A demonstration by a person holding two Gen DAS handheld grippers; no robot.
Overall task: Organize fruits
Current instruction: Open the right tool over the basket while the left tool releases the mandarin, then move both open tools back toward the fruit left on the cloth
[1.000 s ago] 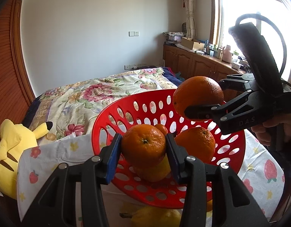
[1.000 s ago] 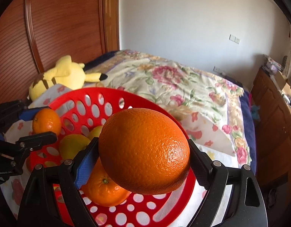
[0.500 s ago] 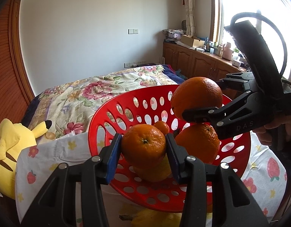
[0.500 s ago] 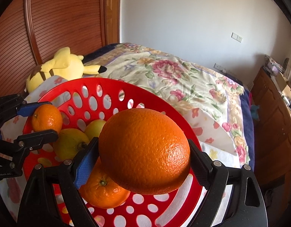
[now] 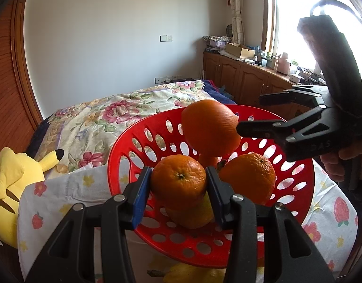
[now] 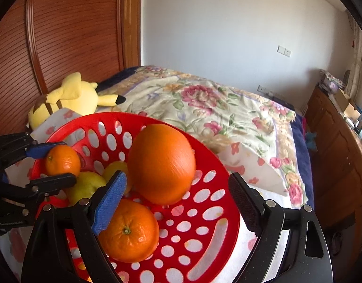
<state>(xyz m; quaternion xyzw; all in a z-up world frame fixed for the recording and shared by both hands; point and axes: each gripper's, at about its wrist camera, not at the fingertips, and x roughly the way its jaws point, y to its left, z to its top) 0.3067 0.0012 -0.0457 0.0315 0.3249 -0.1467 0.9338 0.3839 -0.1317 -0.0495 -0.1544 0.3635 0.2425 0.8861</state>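
Orange, large (image 6: pixel 161 164): free between my right gripper's (image 6: pixel 176 195) spread jaws, above red basket (image 6: pixel 218 202); left gripper (image 5: pixel 178 188) pinches mandarin (image 5: pixel 178 182).

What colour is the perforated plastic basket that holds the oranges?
Red; the round perforated plastic basket shows best in the right wrist view.

Orange oranges (image 6: pixel 161 164) and yellow lemons (image 6: pixel 85 186) fill a red basket (image 6: pixel 204 224); flowered quilt (image 6: pixel 216 108), yellow plush (image 6: pixel 70 96) beyond.
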